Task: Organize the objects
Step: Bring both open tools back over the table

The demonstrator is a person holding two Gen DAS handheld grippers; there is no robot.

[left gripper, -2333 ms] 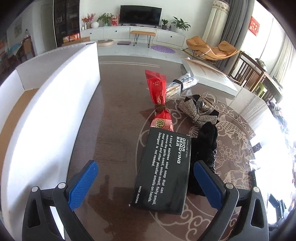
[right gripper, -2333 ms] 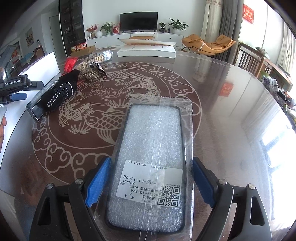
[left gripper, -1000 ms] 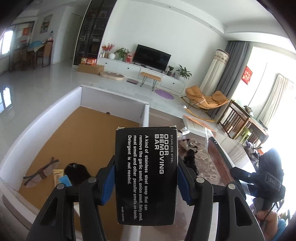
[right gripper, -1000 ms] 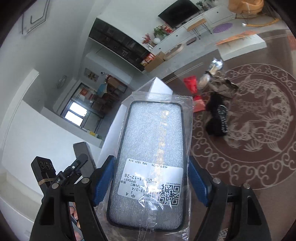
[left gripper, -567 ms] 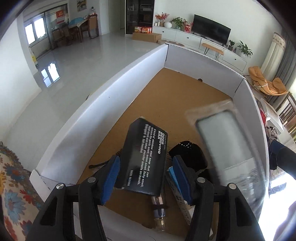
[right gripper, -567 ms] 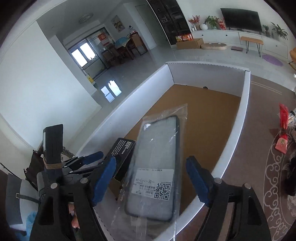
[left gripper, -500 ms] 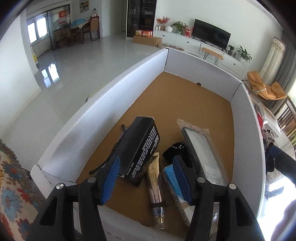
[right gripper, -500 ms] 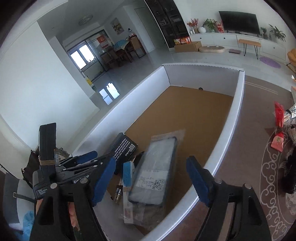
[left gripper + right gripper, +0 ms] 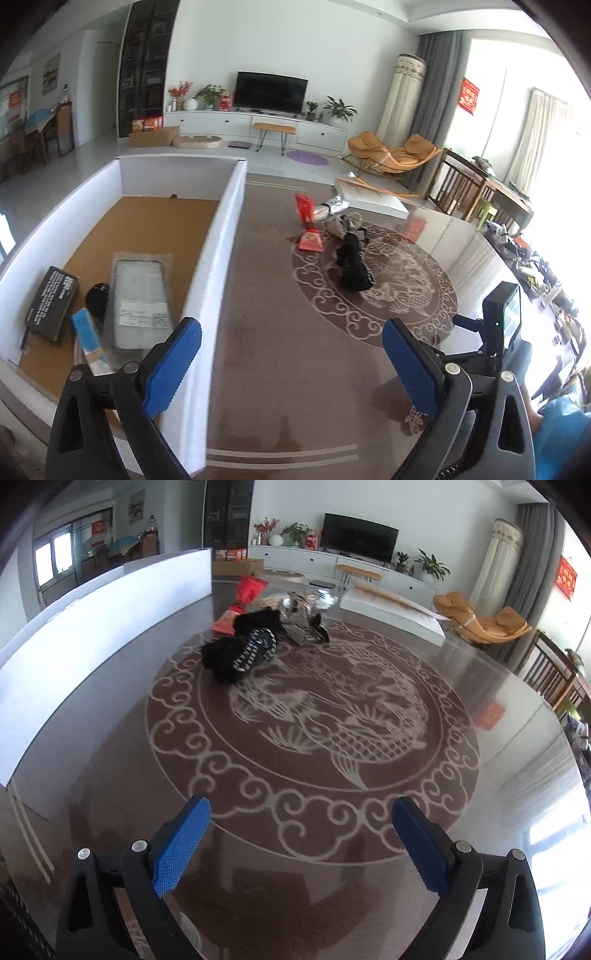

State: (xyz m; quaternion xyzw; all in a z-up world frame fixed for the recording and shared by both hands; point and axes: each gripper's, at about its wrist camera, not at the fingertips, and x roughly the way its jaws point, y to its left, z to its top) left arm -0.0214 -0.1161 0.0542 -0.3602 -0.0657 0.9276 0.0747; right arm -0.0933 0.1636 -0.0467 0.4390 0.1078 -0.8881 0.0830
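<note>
My left gripper is open and empty over the table by the white box's right wall. Inside the box lie the black odor bar carton and the bagged phone case, beside a blue-white pack. My right gripper is open and empty above the round patterned table. On the table lie a black glove, a red pouch, a glittery bow and a silver packet.
A flat white carton lies at the table's far side. The box wall runs along the table's left edge. The right gripper's body shows at the right of the left wrist view. Chairs stand beyond the table.
Both grippers have let go of their loads into the box and swung back out over the table. The odor bar carton and phone case now lie in the box.
</note>
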